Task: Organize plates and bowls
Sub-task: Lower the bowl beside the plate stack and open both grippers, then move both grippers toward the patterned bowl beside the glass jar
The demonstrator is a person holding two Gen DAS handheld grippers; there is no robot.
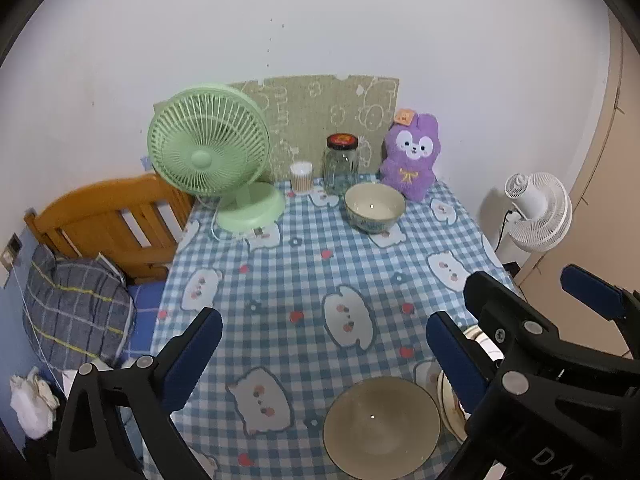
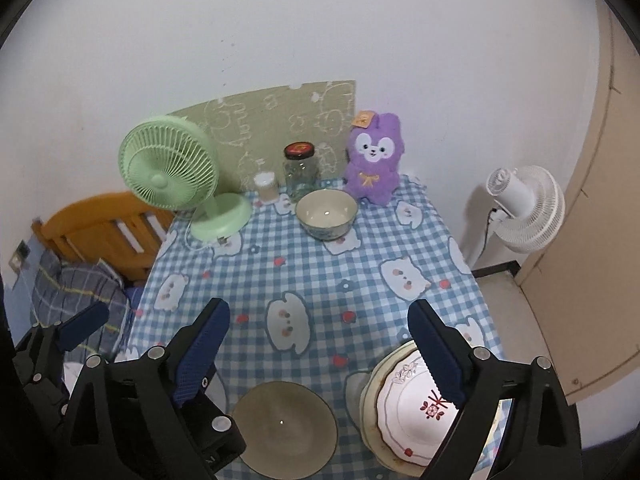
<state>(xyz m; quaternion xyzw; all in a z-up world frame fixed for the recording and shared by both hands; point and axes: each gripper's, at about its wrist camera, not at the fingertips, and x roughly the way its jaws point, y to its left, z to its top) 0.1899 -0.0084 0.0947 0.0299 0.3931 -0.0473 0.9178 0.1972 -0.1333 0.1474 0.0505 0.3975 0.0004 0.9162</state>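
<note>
I have both grippers raised over the near edge of the checked tabletop (image 2: 320,280), nothing held. The white plate stack (image 2: 404,404) sits at the near right corner, the grey plate (image 2: 284,428) beside it, the bowl (image 2: 326,214) near the far edge. Left gripper (image 1: 324,356) and right gripper (image 2: 320,344) both have fingers spread wide. I'd take the grey plate by its rim next, low and level.

"DA" on right gripper (image 1: 504,308)

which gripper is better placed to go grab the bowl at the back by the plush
Probably the right gripper. It is open and empty, and the bowl lies almost straight ahead between its fingers. The left gripper, also open, sees that bowl slightly to its right.
</note>
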